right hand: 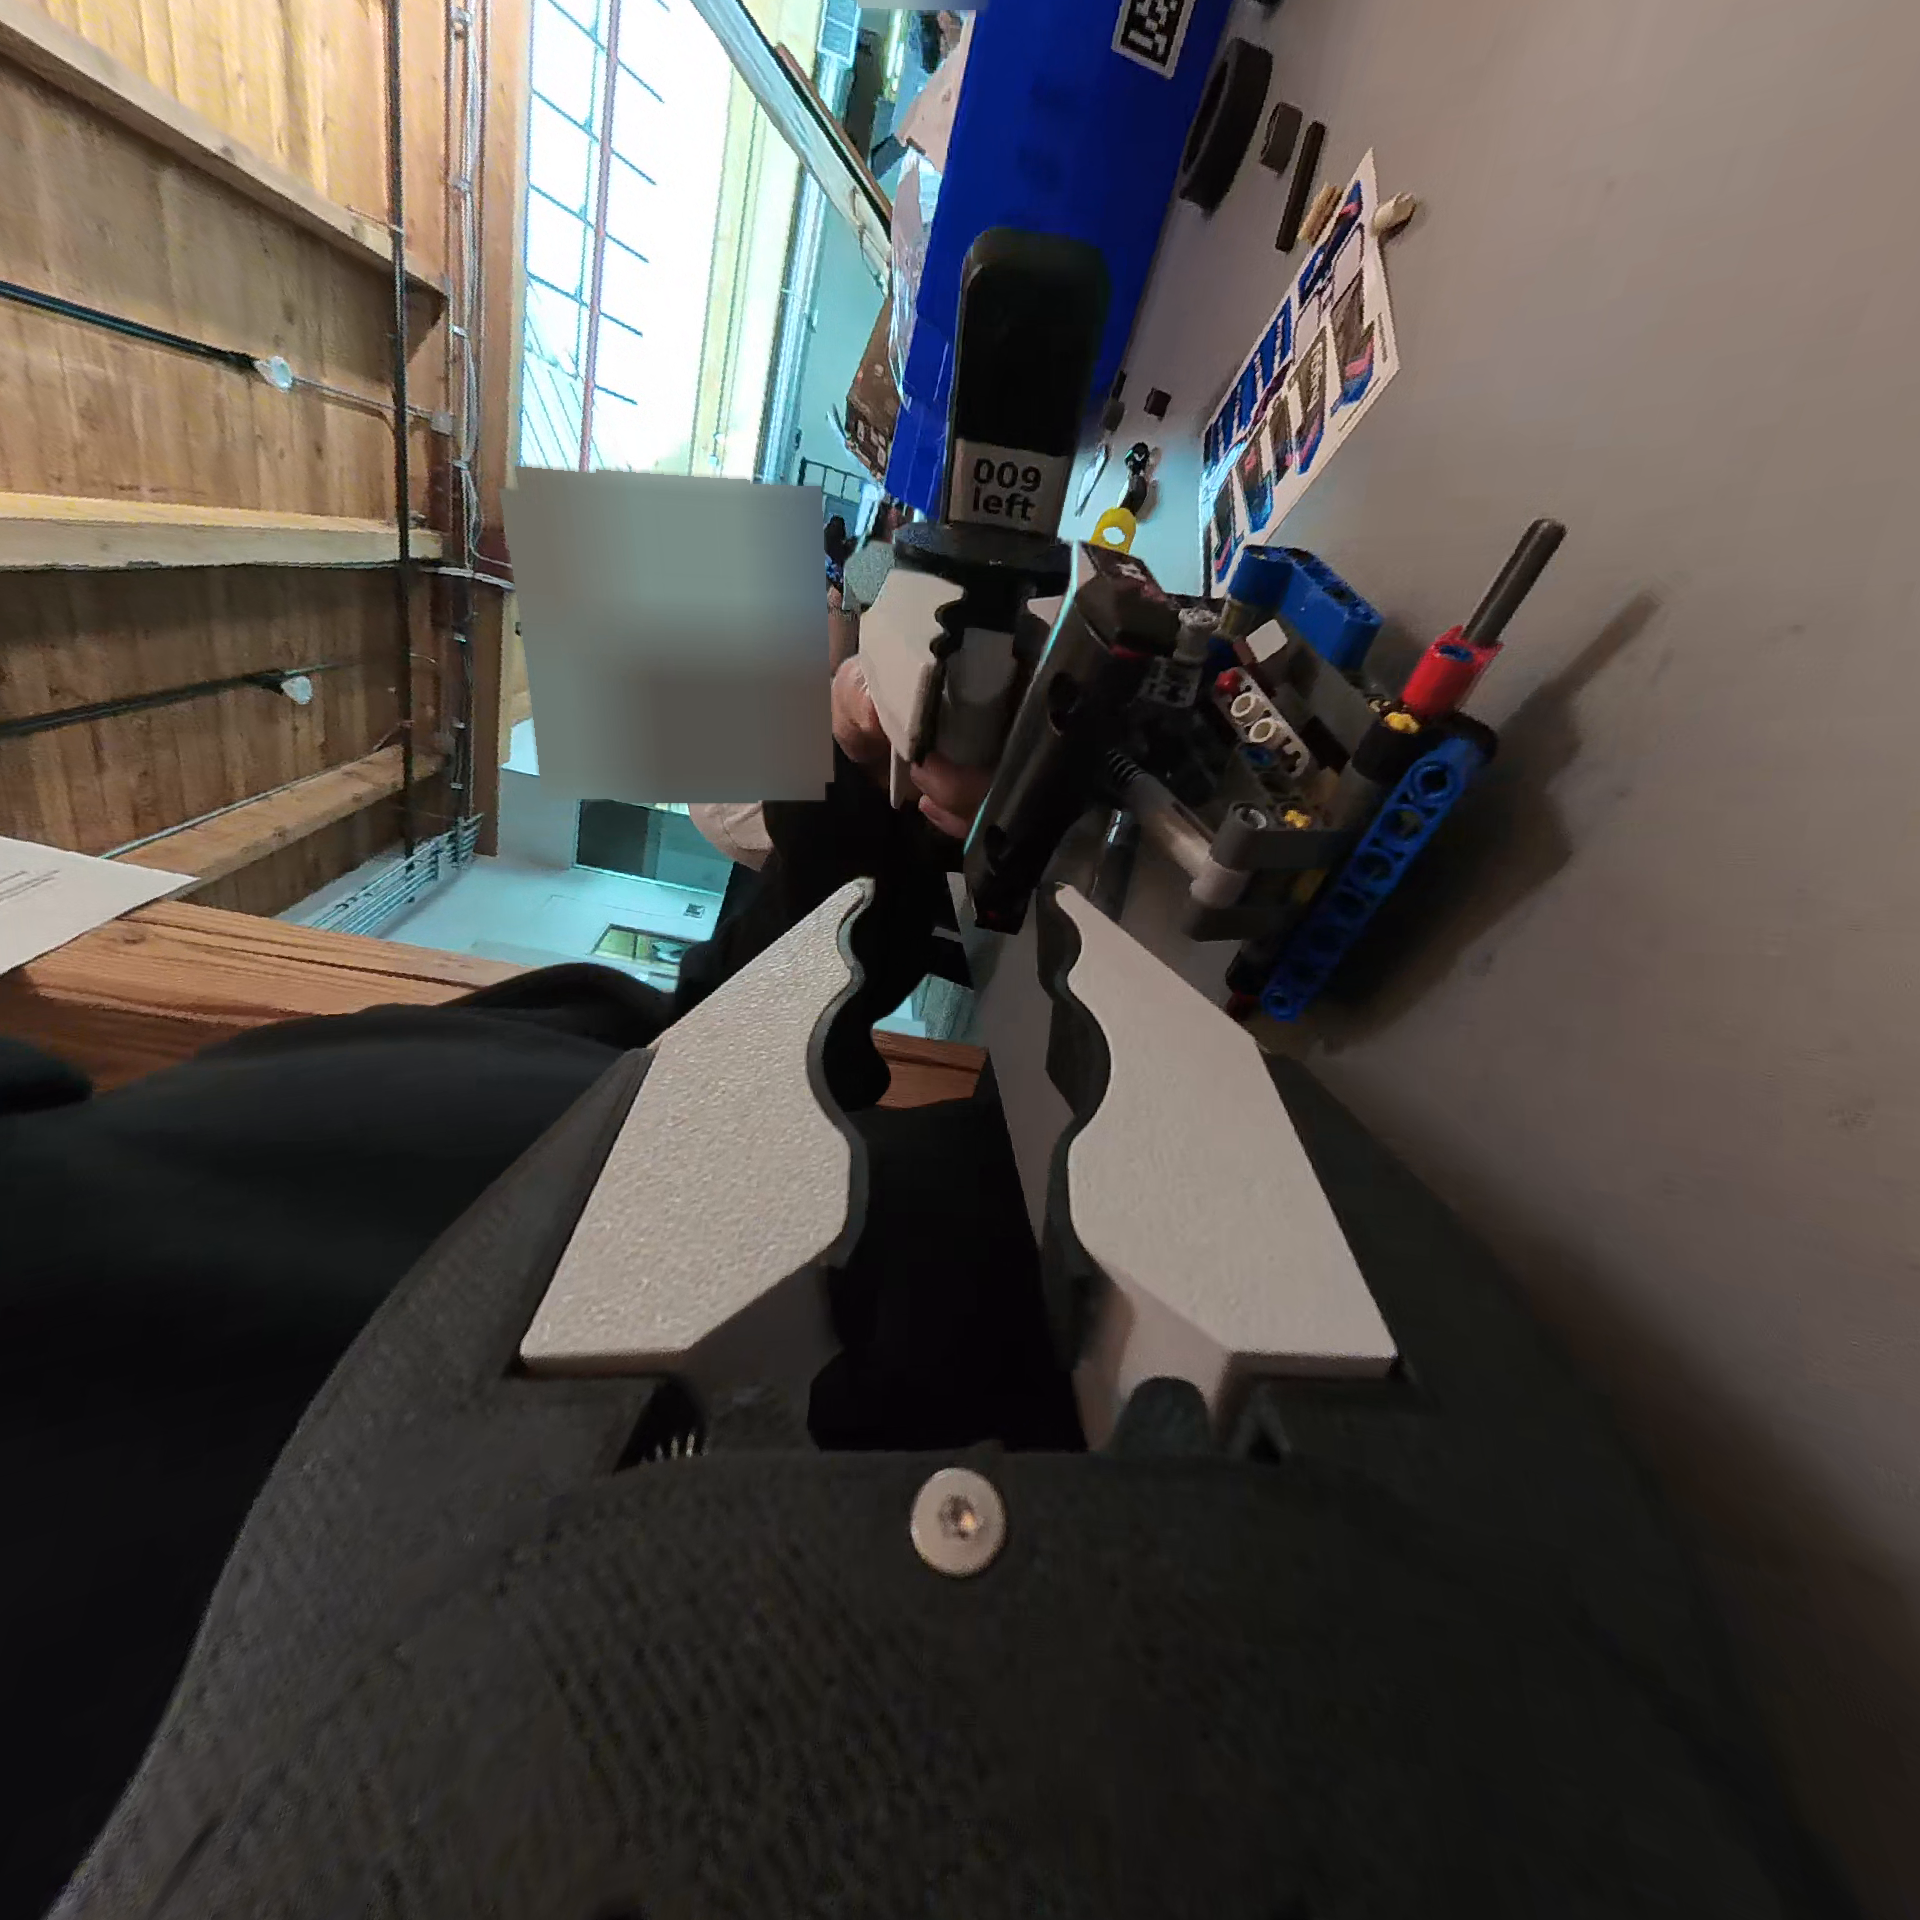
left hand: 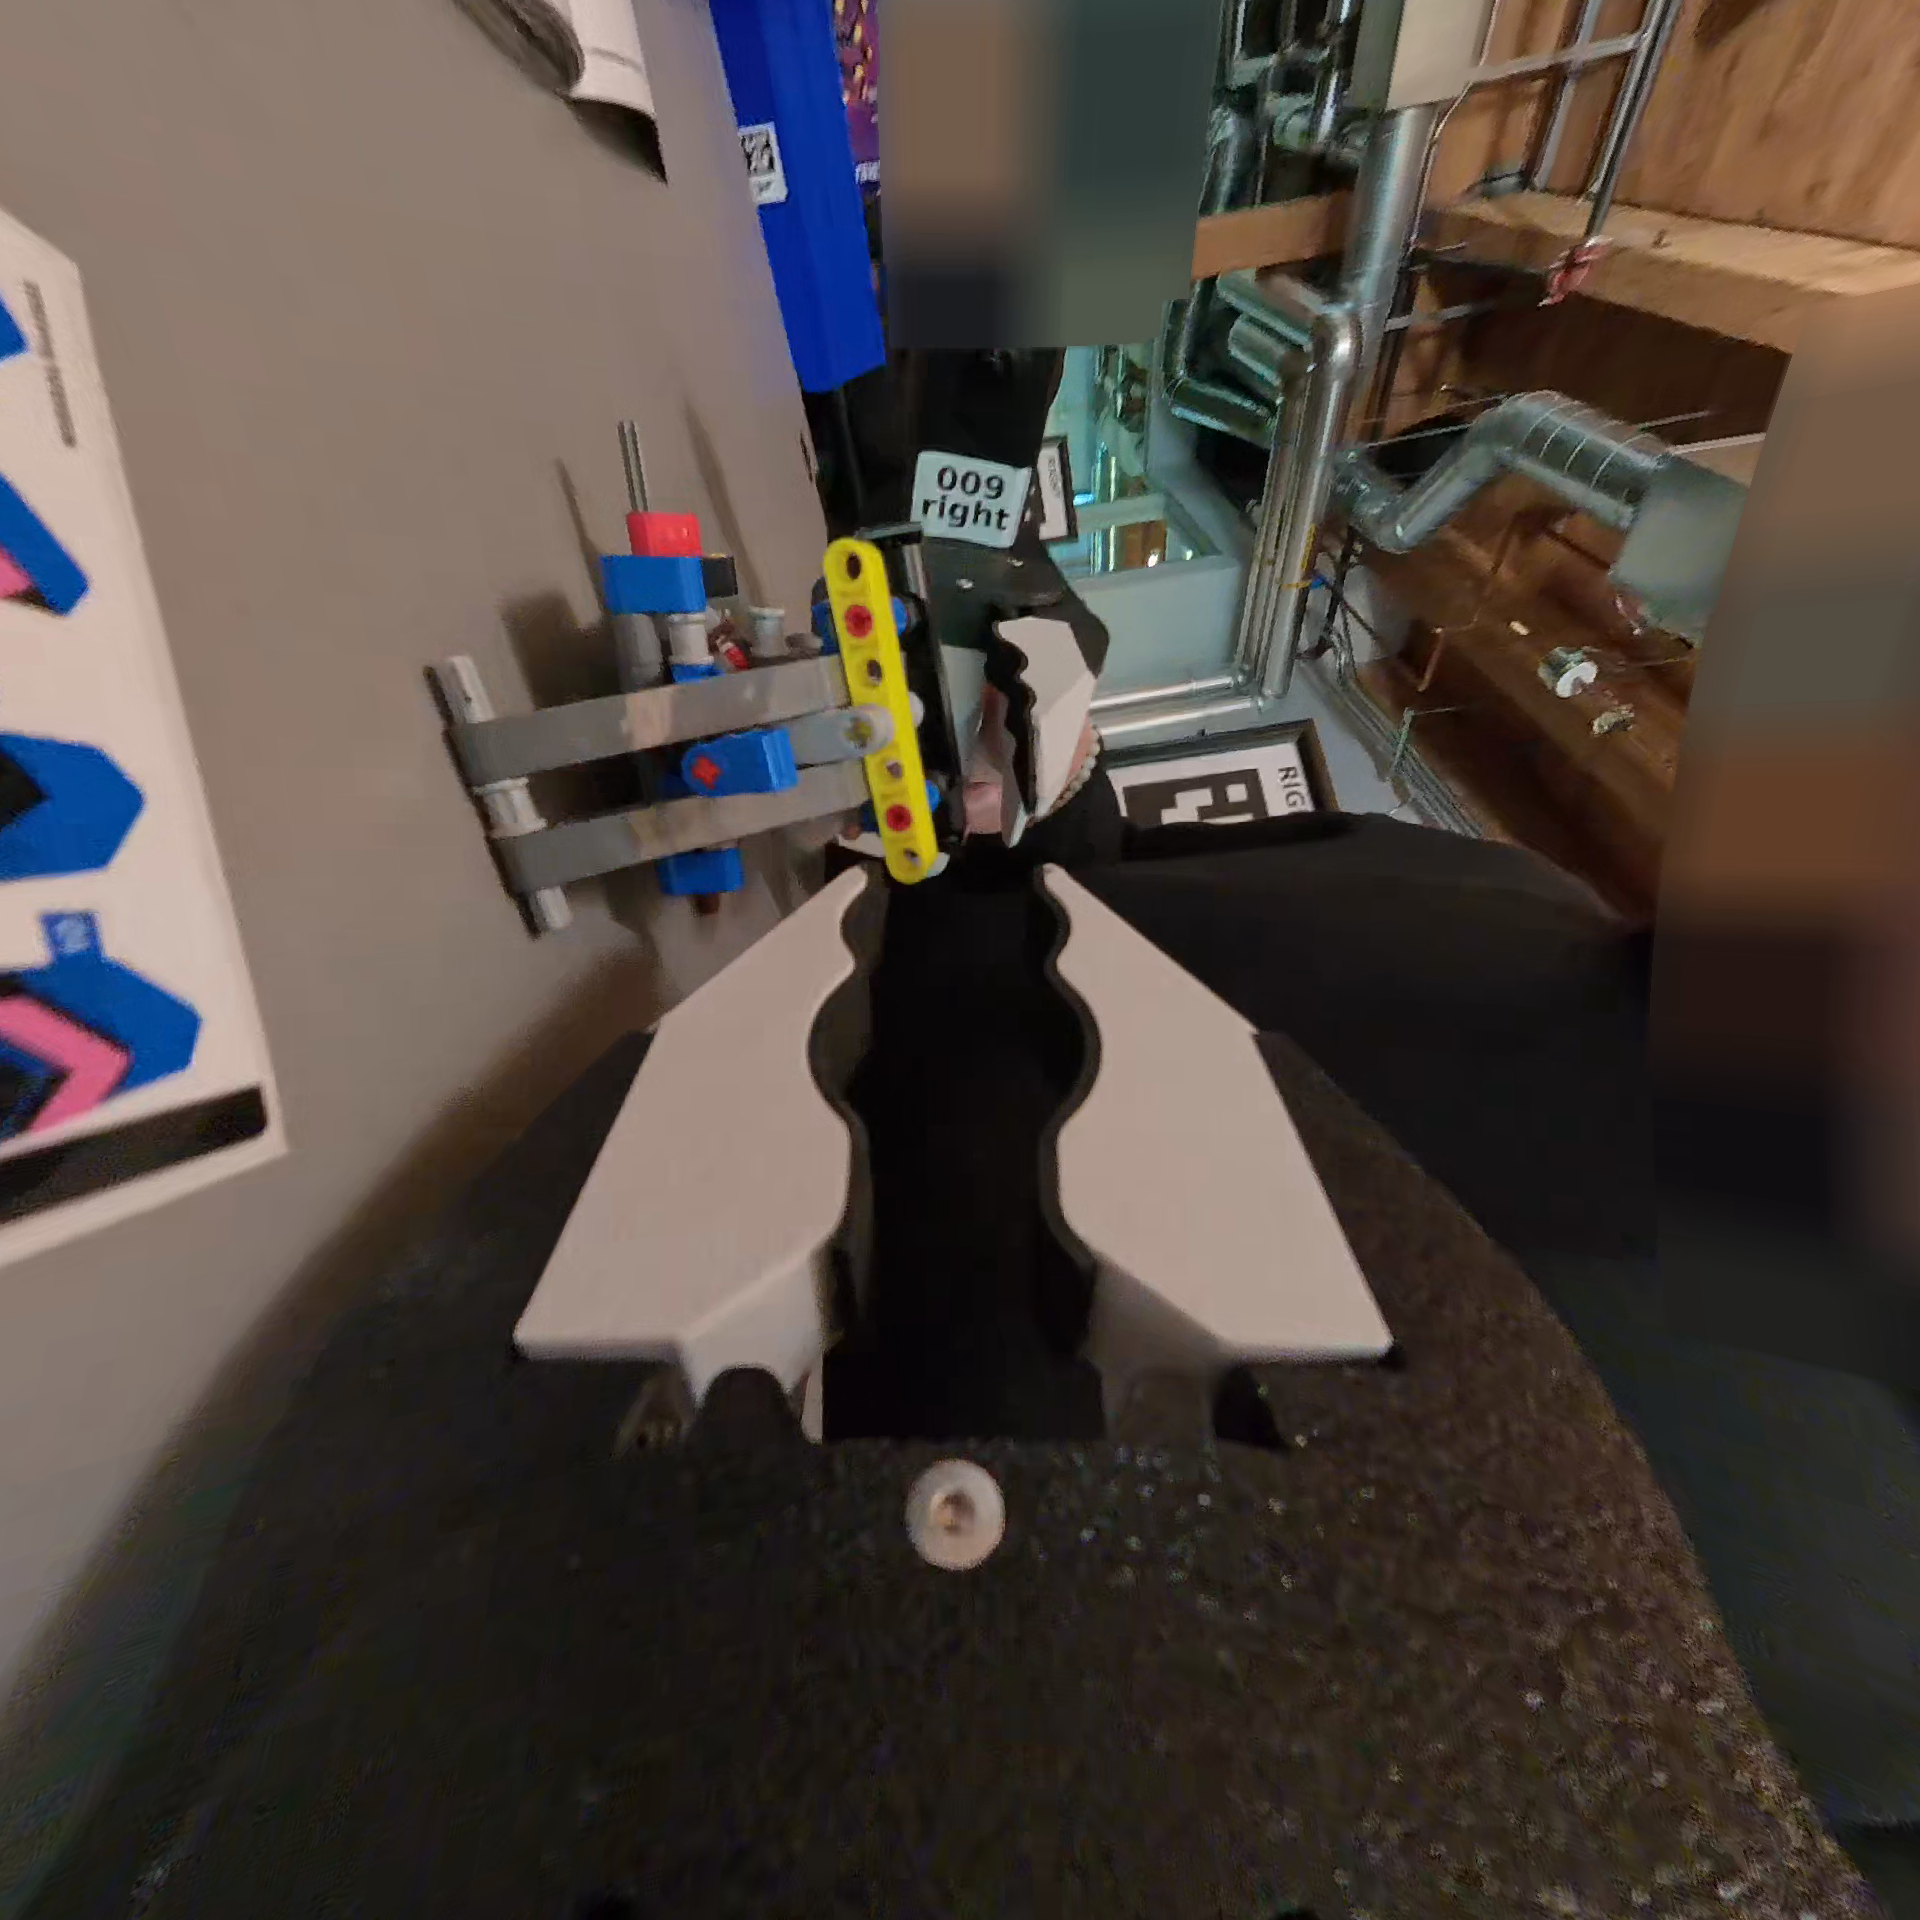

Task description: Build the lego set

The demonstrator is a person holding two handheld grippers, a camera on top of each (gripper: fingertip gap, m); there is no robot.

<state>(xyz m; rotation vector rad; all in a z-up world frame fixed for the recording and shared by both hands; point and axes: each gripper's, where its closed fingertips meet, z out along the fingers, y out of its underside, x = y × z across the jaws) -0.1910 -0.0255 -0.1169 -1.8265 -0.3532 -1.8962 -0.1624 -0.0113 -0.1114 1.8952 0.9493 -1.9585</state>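
Facing each other across a toy-brick model (left hand: 665,727), two hand-held grippers hover at its outer edge, just off a grey counter (left hand: 364,416). Both cameras are rolled sideways, so the counter reads as a wall.

The left gripper (left hand: 956,883) is open and holds nothing; only dark clothing shows between its fingers. The model lies ahead of it and to its left, resting on the counter. The nearest part is a yellow beam (left hand: 883,717) with red pins. One end of the beam sits just beside the left fingertip, outside the gap, and its length runs away from the gripper, roughly along the fingers' line.

The right gripper (right hand: 966,899) also has its fingers spread. The model lies ahead and to its right. The end of a dark panel (right hand: 1039,748) on the model reaches in between the fingertips. It is closer to the right-hand finger, and the left-hand pad is clear of it, so nothing is clamped. The panel's length also runs away from this gripper.

A sticker sheet (left hand: 94,727) and a blue box (left hand: 810,208) lie farther off on the counter.
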